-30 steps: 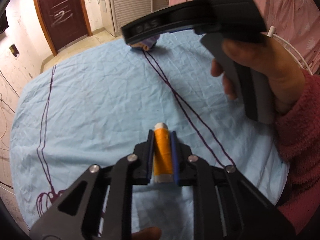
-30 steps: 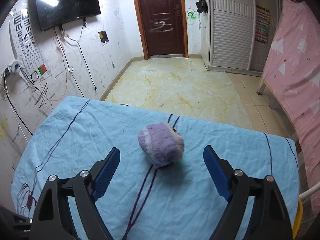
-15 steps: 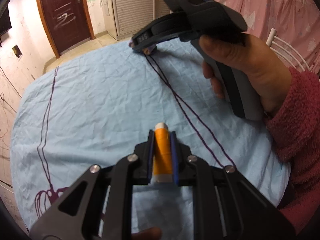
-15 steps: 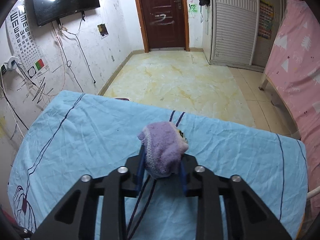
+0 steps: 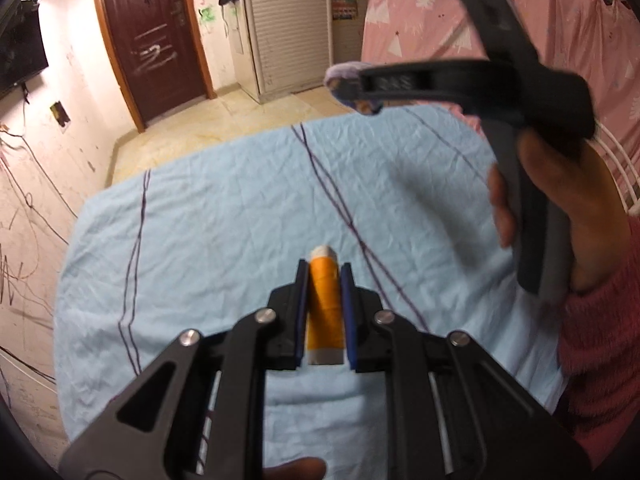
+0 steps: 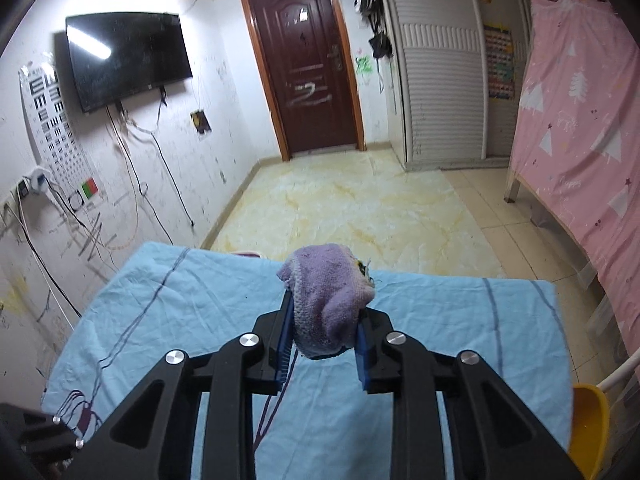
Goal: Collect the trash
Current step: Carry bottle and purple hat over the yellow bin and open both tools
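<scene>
My left gripper (image 5: 324,276) is shut on an orange tube with a white cap (image 5: 325,312), held above the light blue tablecloth (image 5: 224,232). My right gripper (image 6: 324,304) is shut on a crumpled purple cloth wad (image 6: 326,300), lifted clear of the tablecloth (image 6: 168,320). In the left wrist view the right gripper (image 5: 356,96) shows at the upper right, held by a hand (image 5: 572,188) in a pink fuzzy sleeve, with the purple wad (image 5: 344,70) sticking out of its tip.
A yellow bin rim (image 6: 588,424) shows past the table's right edge. Beyond the far edge lie a yellowish floor (image 6: 360,208), a dark door (image 6: 304,68) and a pink curtain (image 6: 580,132). A TV (image 6: 124,56) and loose cables hang on the left wall.
The right gripper closed from wide open onto the purple wad and lifted it off the cloth. The left gripper rose a little, still holding the orange tube.
</scene>
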A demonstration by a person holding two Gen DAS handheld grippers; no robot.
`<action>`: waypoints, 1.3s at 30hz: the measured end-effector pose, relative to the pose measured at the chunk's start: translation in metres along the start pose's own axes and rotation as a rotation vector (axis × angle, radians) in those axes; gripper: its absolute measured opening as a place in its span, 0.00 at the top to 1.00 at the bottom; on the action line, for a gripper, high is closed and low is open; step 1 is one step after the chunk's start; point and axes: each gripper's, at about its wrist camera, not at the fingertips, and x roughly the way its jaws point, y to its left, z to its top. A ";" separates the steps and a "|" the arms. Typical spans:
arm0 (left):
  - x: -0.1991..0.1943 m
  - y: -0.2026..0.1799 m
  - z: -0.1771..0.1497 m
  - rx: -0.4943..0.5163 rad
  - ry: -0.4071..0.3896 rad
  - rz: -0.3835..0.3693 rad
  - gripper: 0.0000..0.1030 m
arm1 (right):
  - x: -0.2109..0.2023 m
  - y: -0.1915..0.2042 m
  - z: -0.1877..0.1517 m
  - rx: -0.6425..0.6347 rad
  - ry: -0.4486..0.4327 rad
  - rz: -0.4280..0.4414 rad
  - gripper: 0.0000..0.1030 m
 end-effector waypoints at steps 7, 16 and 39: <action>-0.010 -0.022 0.021 0.036 -0.045 0.008 0.87 | -0.060 -0.023 -0.006 0.040 -0.105 -0.018 0.81; -0.017 -0.071 0.039 0.130 -0.085 0.001 0.87 | -0.134 -0.074 -0.026 0.135 -0.229 -0.077 0.81; -0.001 -0.200 0.069 0.294 -0.109 -0.088 0.87 | -0.198 -0.206 -0.119 0.360 -0.230 -0.277 0.81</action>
